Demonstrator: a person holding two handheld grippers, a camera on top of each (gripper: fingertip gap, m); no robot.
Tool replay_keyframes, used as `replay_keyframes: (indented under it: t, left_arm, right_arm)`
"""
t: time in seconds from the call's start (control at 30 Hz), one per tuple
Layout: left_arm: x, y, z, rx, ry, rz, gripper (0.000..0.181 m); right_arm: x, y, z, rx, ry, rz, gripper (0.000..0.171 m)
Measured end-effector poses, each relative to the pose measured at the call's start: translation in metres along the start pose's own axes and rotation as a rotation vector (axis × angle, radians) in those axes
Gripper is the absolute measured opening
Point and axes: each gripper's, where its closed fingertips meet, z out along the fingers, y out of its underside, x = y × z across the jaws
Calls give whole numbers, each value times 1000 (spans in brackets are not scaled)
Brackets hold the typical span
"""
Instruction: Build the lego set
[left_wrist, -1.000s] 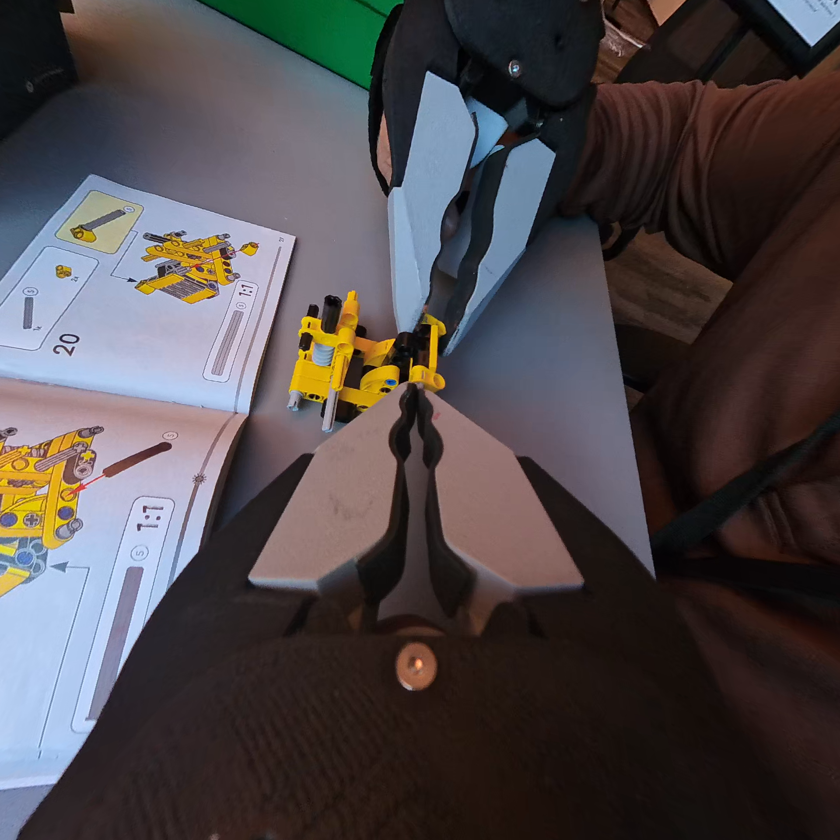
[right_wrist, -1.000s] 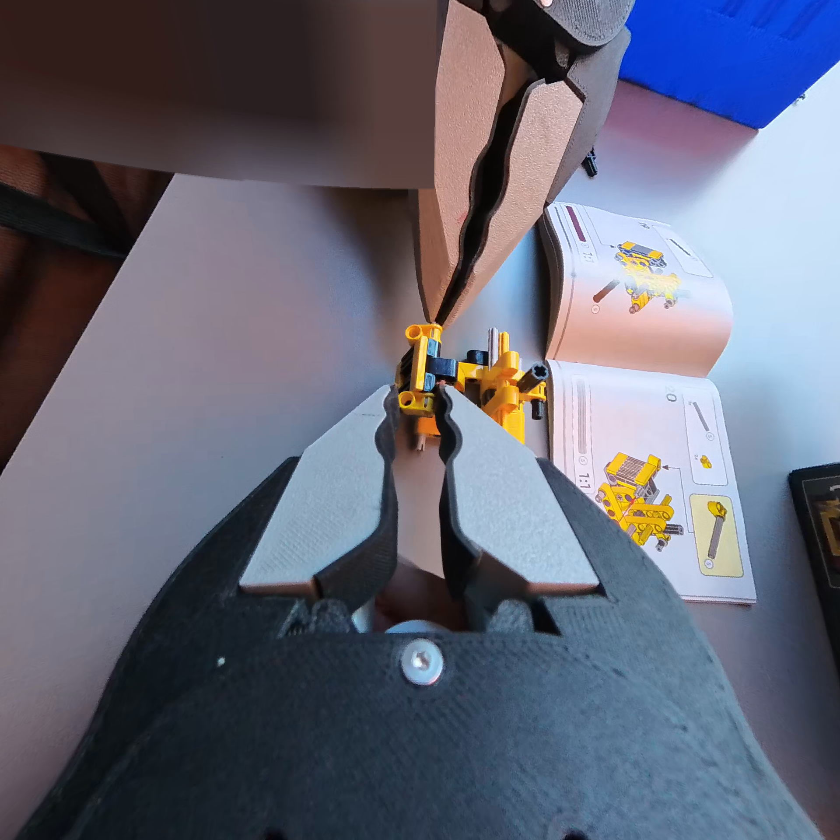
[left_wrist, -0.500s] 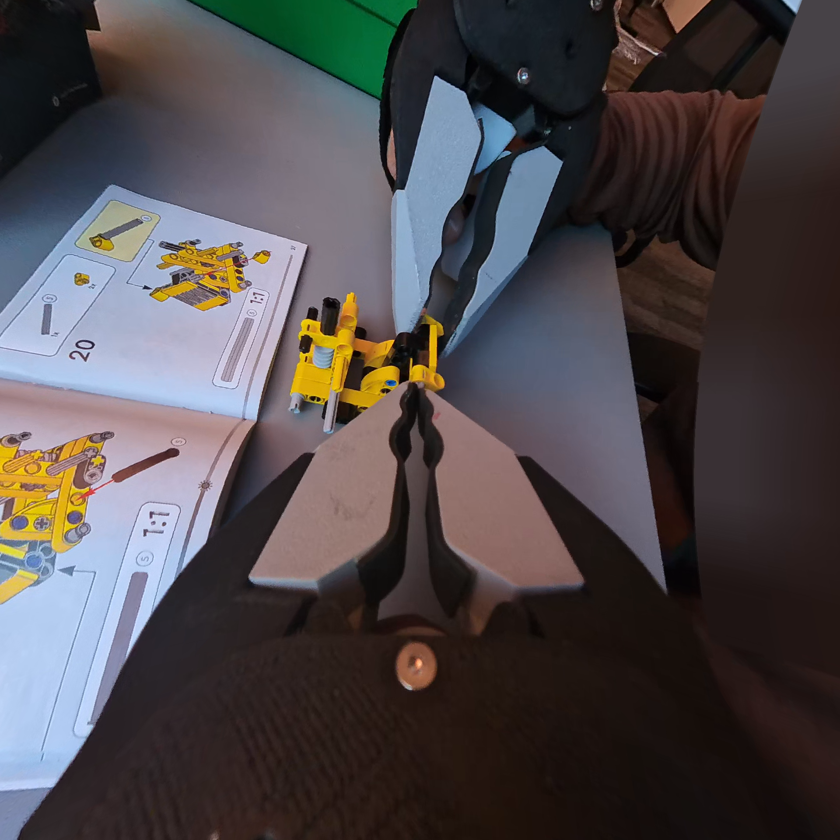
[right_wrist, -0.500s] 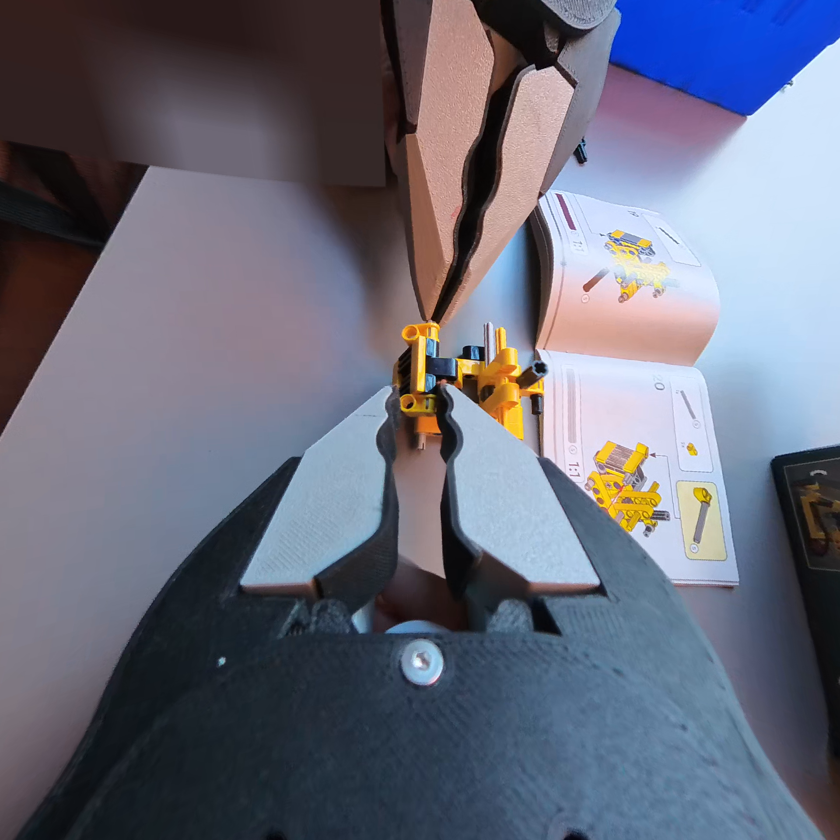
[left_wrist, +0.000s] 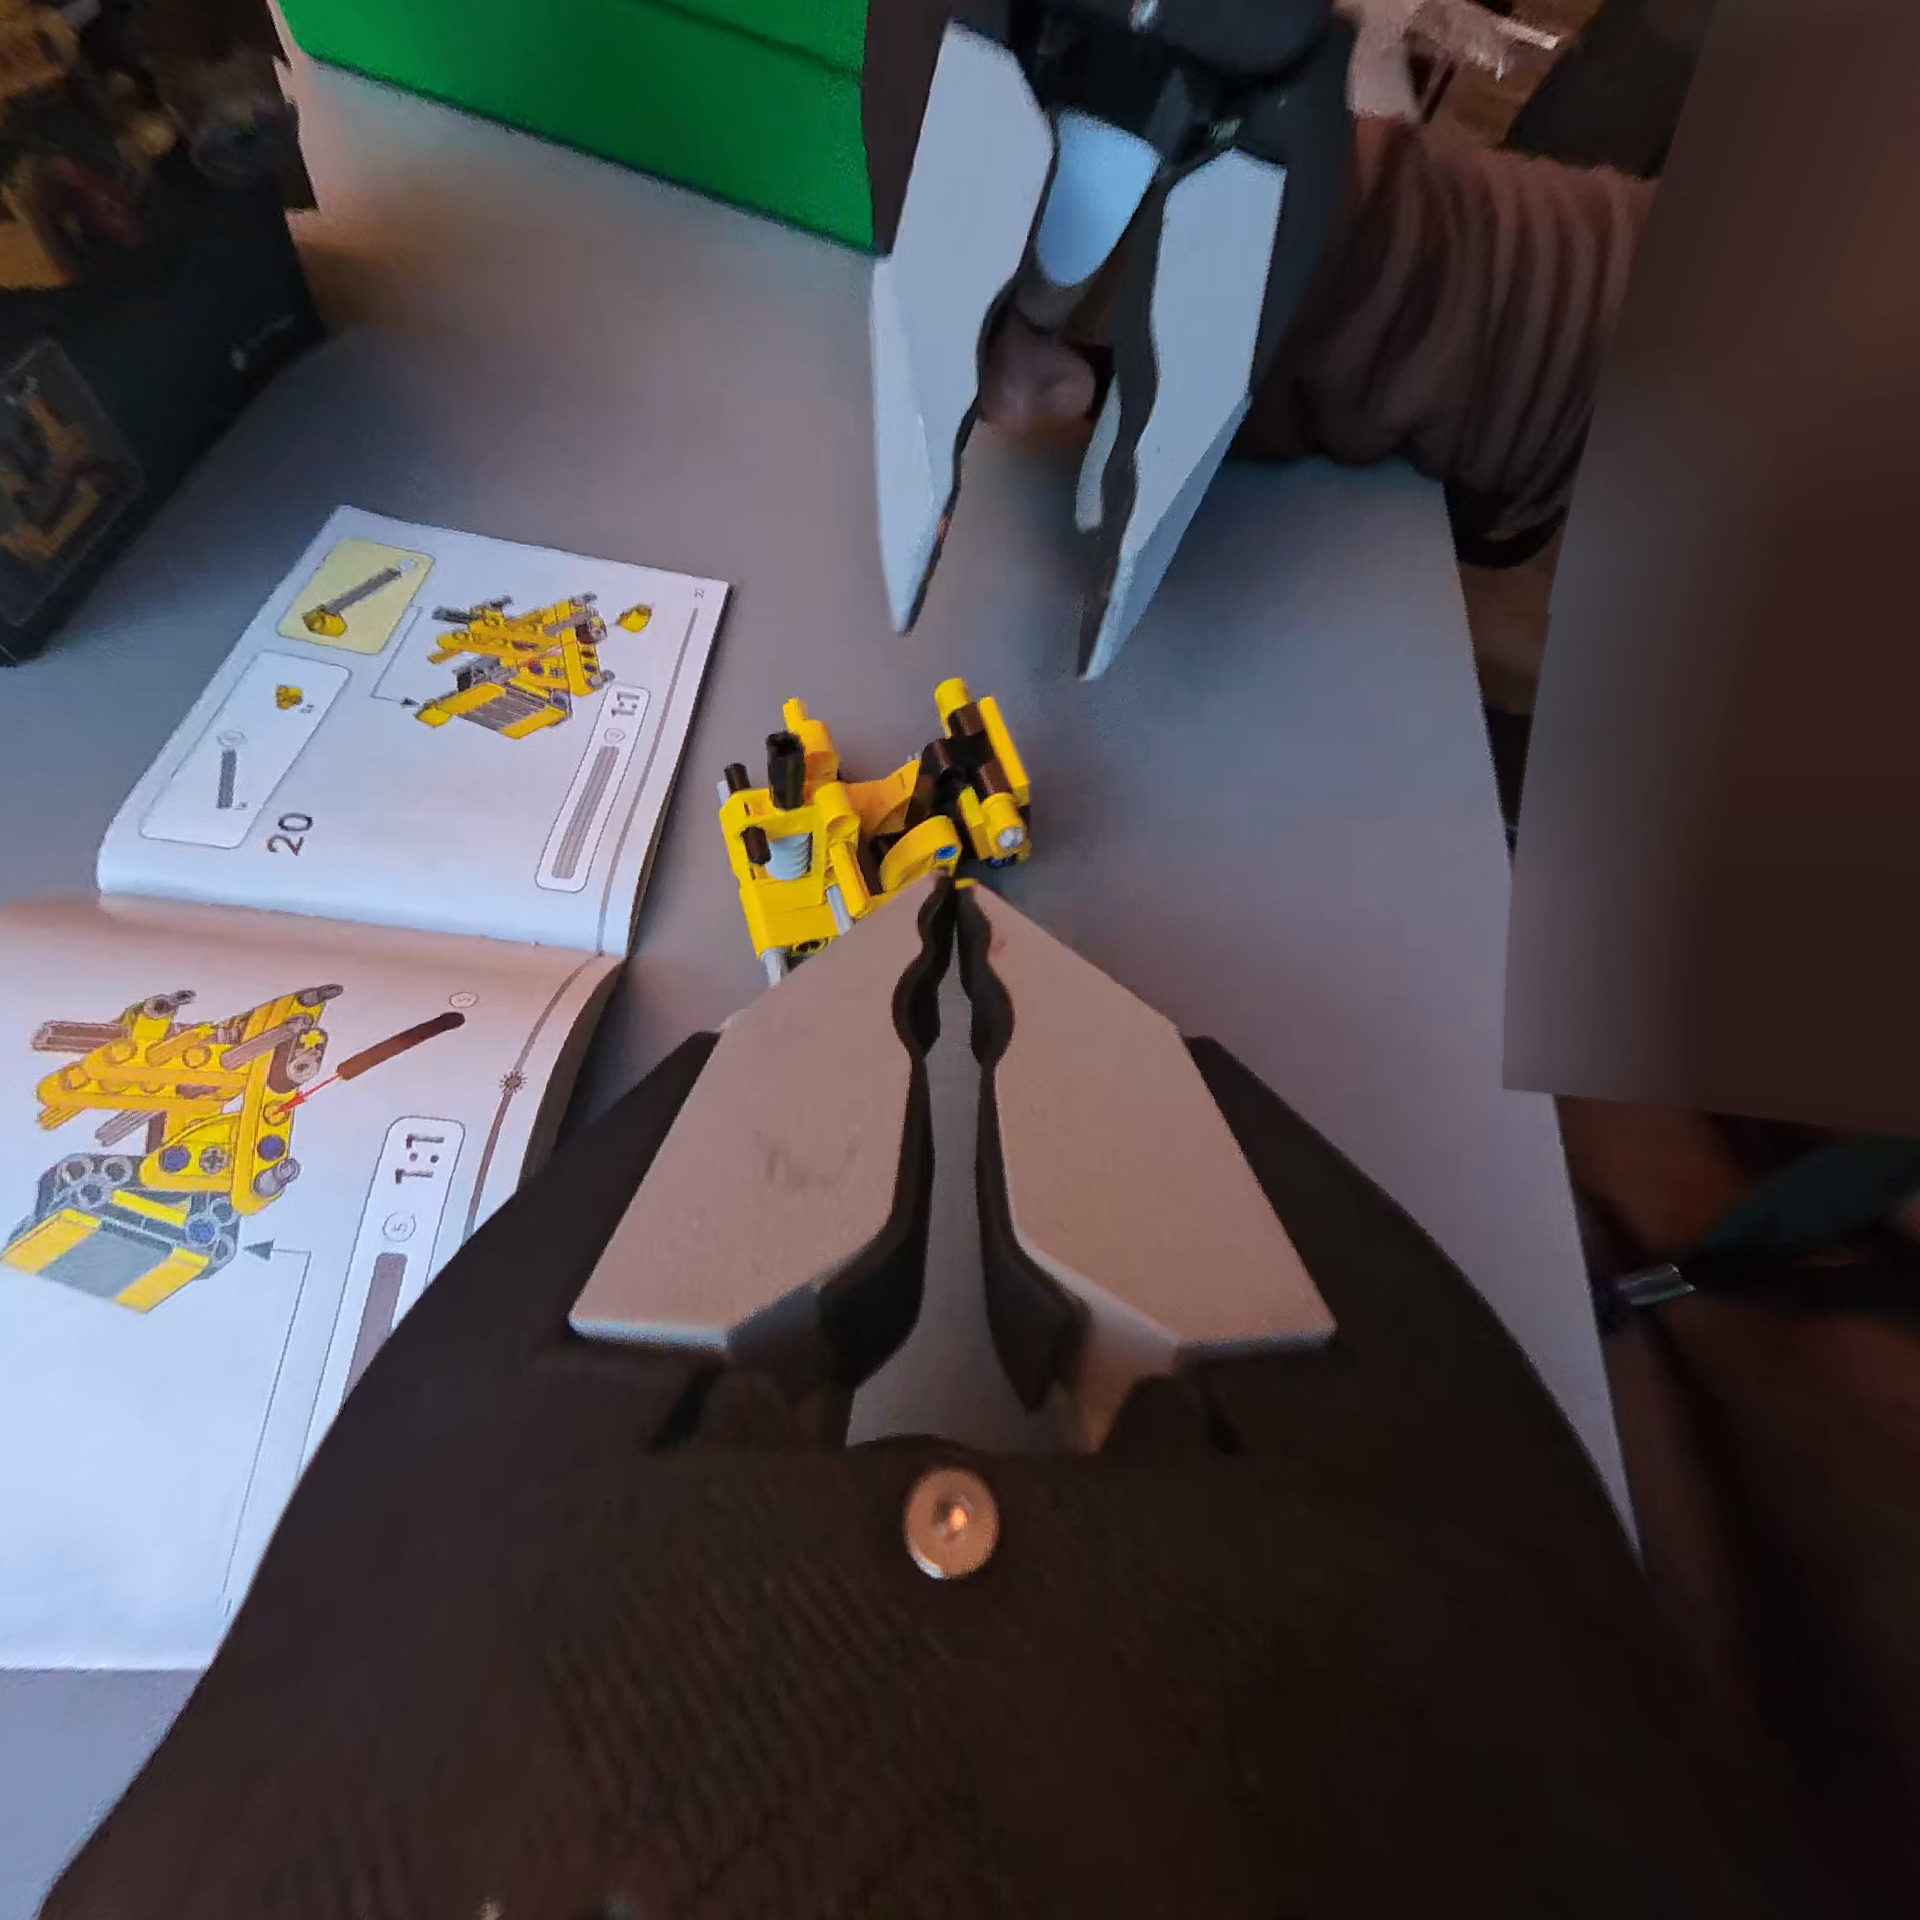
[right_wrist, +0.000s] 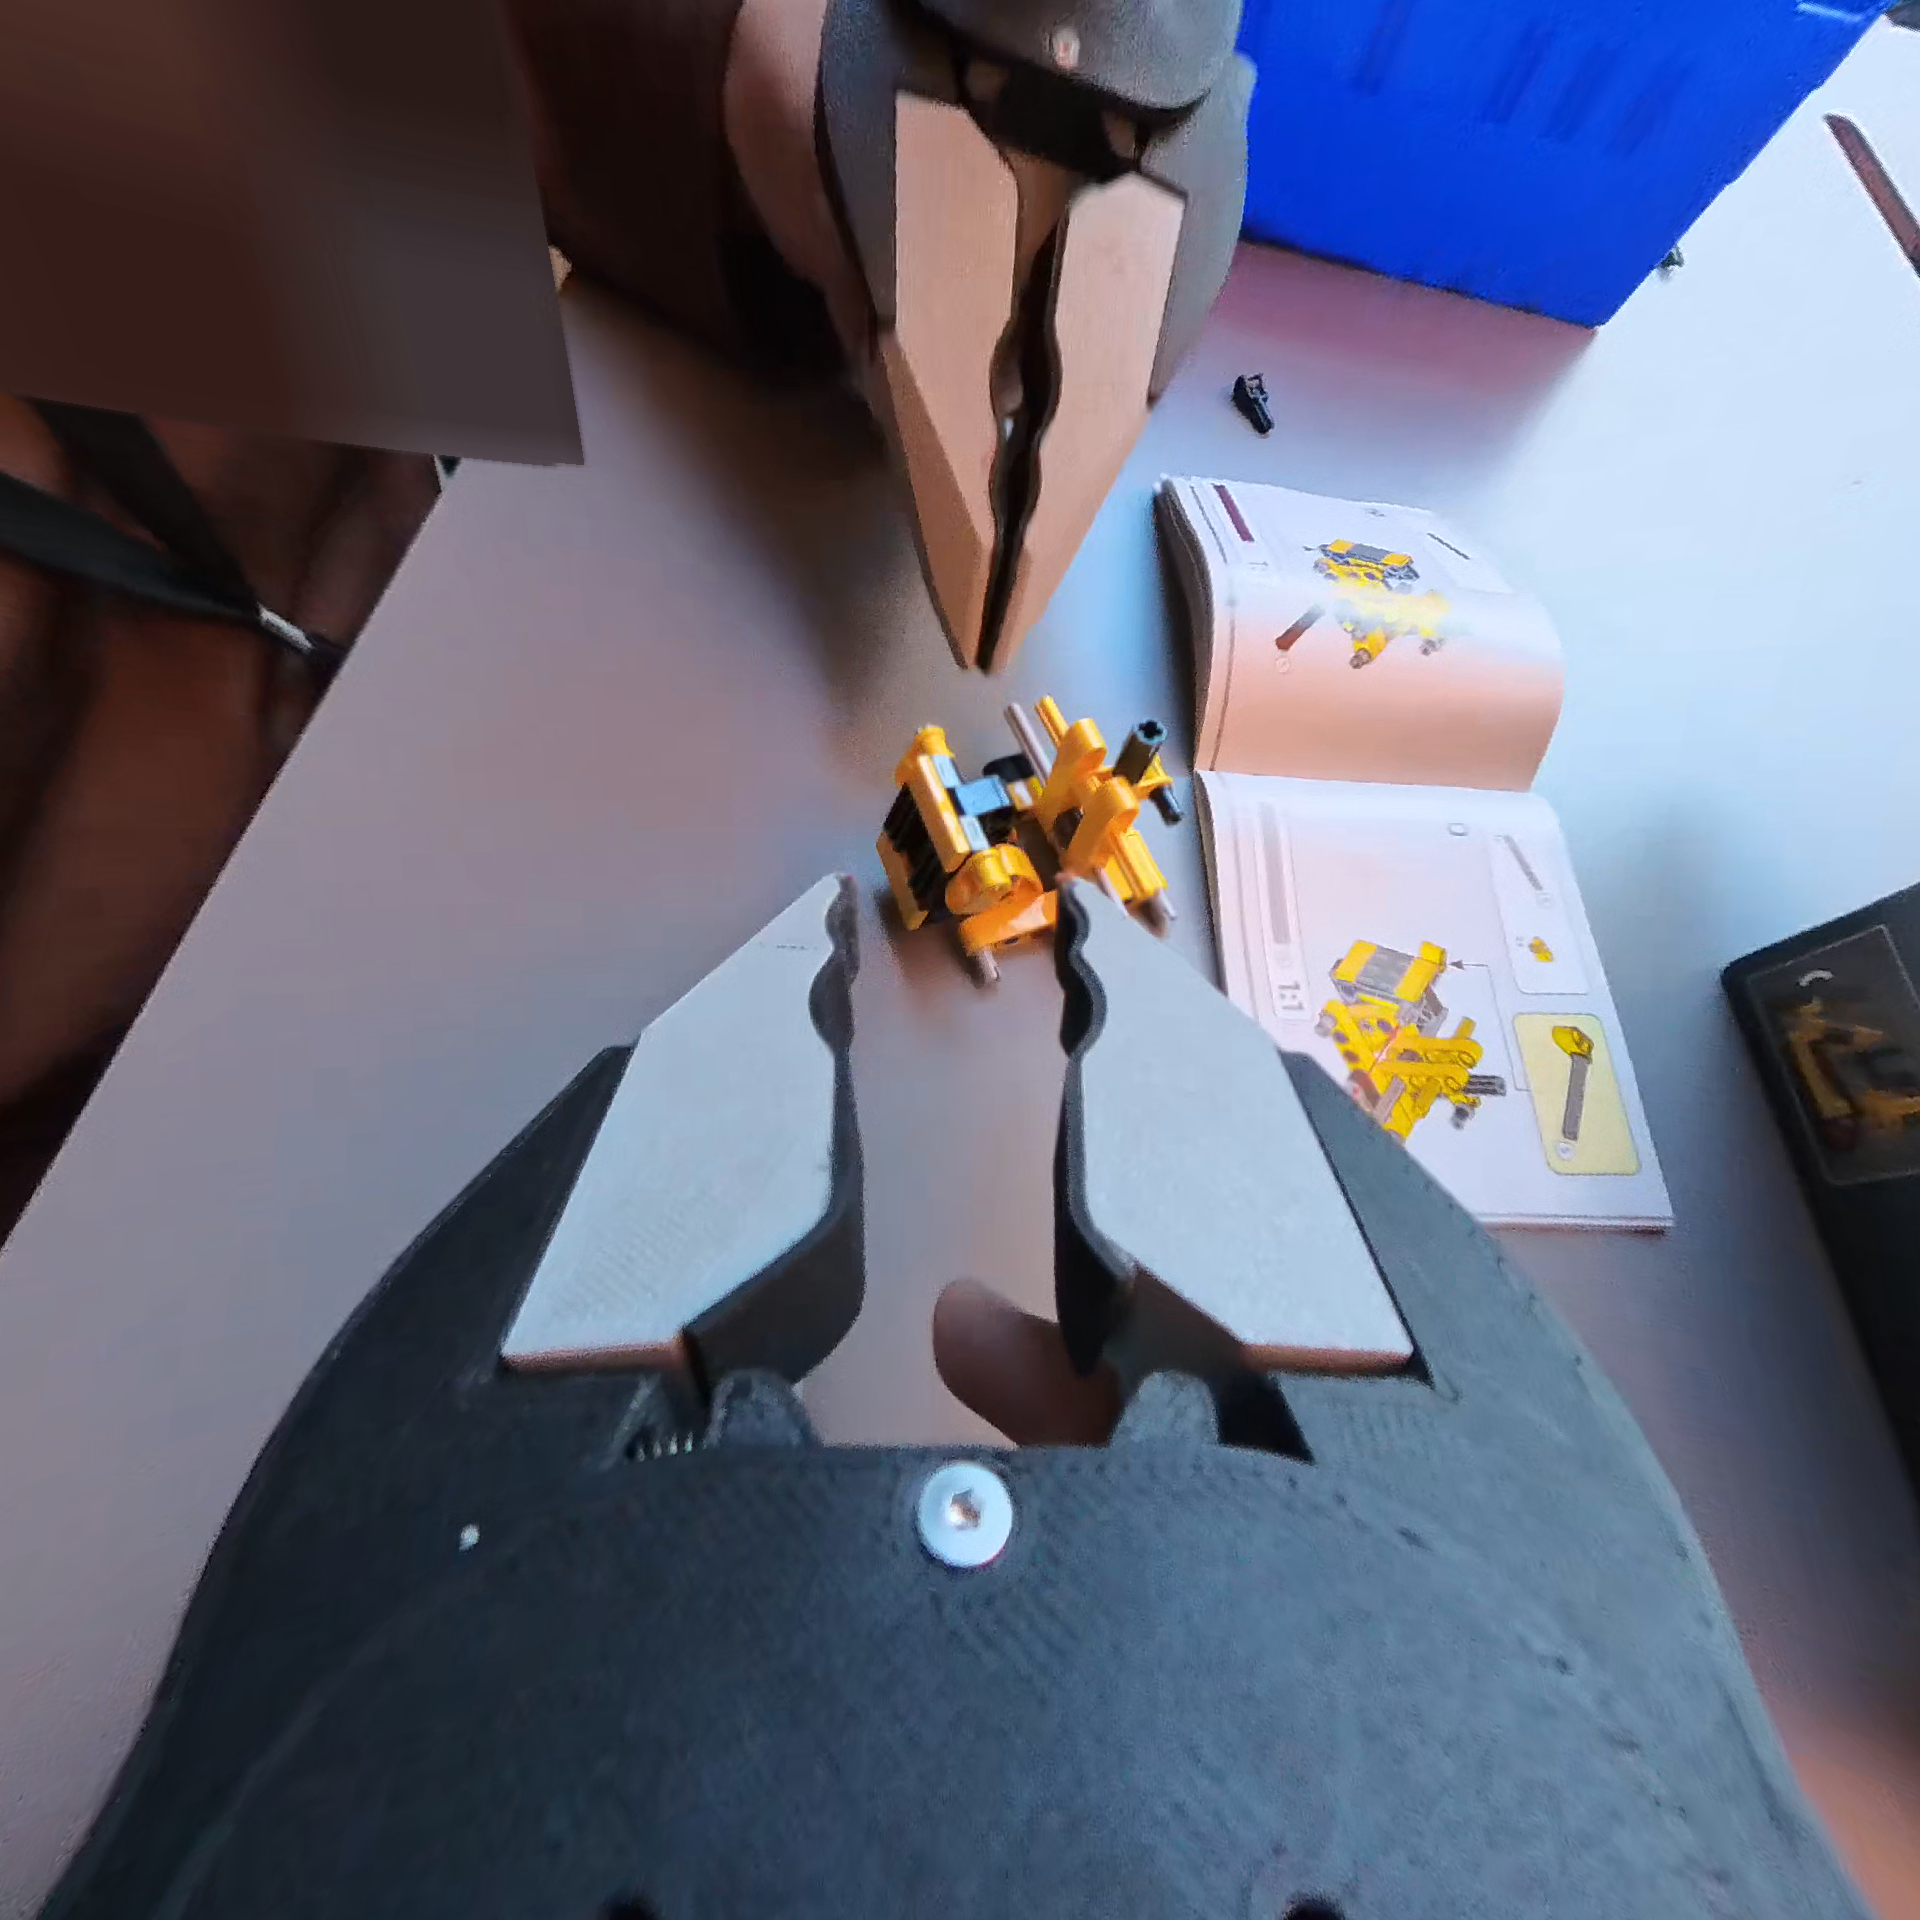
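We see the left hand-held gripper (left_wrist: 951, 899) pinched closed and empty, tips just beside the lego model (left_wrist: 868, 821). The model is small, yellow with black pins and grey axles, standing on the desk (left_wrist: 1247, 831) beside the open booklet (left_wrist: 416, 727). Beyond it, the right hand-held gripper (left_wrist: 997, 644) hangs spread open.

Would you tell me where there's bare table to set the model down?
Bare table lies between the model and the table's near edge. The other side is crowded: the open booklet lies close beside the model, the dark box beyond it.
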Motion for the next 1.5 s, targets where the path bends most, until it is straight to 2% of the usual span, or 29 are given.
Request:
replay_keyframes:
  t: [0.1, 0.23, 0.4, 0.47, 0.6, 0.67, 0.73, 0.83, 0.93, 0.97, 1.17, 1.23, 1.33, 1.43, 1.5]
  left_arm:
    - [7, -7, 1, 15, -12, 41, 0]
    - [17, -10, 16, -9, 17, 52, 0]
    - [18, -8, 21, -19, 39, 29, 1]
    - [15, -9, 18, -9, 24, 30, 9]
    - [6, -9, 6, 14, -21, 26, 17]
    - [2, -8, 2, 22, -39, 25, 19]
    - [0, -6, 4, 10, -43, 27, 23]
    - [4, -2, 16, -30, -27, 38, 23]
    - [2, 2, 25, -74, -33, 52, 16]
    - [5, 2, 25, -72, -13, 57, 9]
    - [3, 3, 23, -65, 15, -8, 9]
    - [6, 2, 22, -57, 72, -74, 8]
    - [7, -4, 16, 0, 182, -222, 8]
    - [8, -8, 11, 41, 275, -341, 8]
    - [6, -10, 10, 53, 280, -367, 5]
  right_arm:
    - [2, 18, 6, -69, 13, -22, 31]
    - [1, 21, 17, -62, -47, 82, 31]
    - [-8, 17, 13, -34, -125, 132, 7]
    - [-14, 19, 12, -44, -159, 128, 2]
    - [-9, 22, 13, -64, -127, 131, 6]
    - [7, 27, 14, -80, -42, 163, 28]
    - [10, 25, 17, -77, -45, 191, 35]
    - [5, 15, 21, -37, -71, 180, 28]
    - [-5, 11, 20, -23, -136, 191, 11]
    - [-8, 11, 19, -25, -164, 201, 10]
    - [-17, 11, 16, -18, -228, 238, 11]
    - [-6, 16, 19, -47, -133, 198, 23]
    - [2, 7, 19, -41, 59, -41, 30]
    - [4, 0, 17, -71, 197, -217, 30]
    - [2, -3, 18, -88, 237, -285, 29]
